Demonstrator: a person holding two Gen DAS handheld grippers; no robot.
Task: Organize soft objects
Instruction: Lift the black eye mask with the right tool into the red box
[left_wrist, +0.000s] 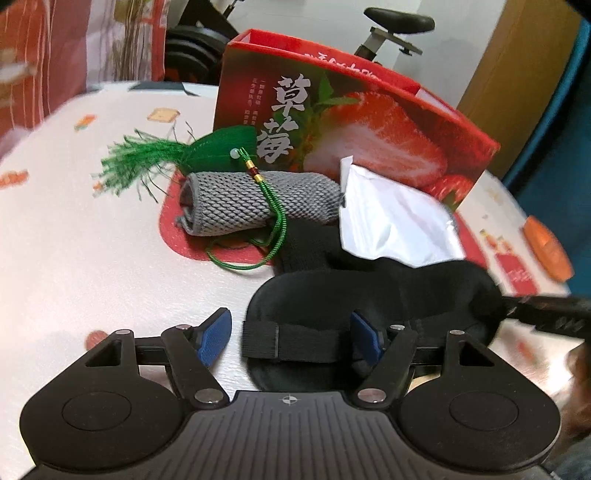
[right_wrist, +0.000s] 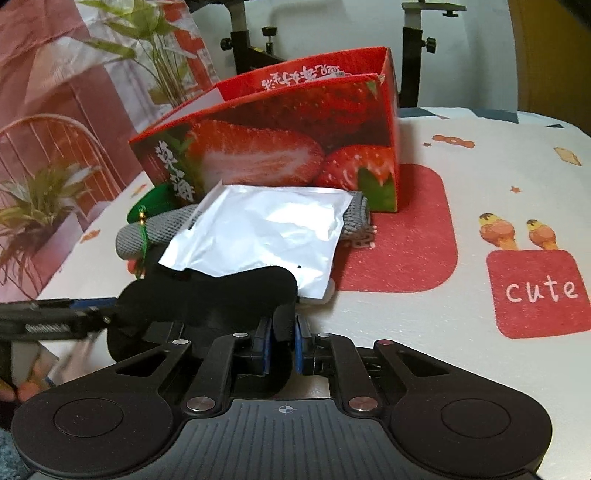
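Matt black cloth eye mask, crinkled shiny, perhaps foil, pouch.

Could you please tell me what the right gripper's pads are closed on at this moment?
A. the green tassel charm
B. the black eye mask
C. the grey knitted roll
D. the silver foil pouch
B: in the right wrist view the right gripper has its blue pads pinching the edge of the black eye mask.

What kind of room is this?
Probably a room in someone's home: a table with a cartoon-printed tablecloth, an exercise bike's seat behind the strawberry box, and leafy plants beside the table.
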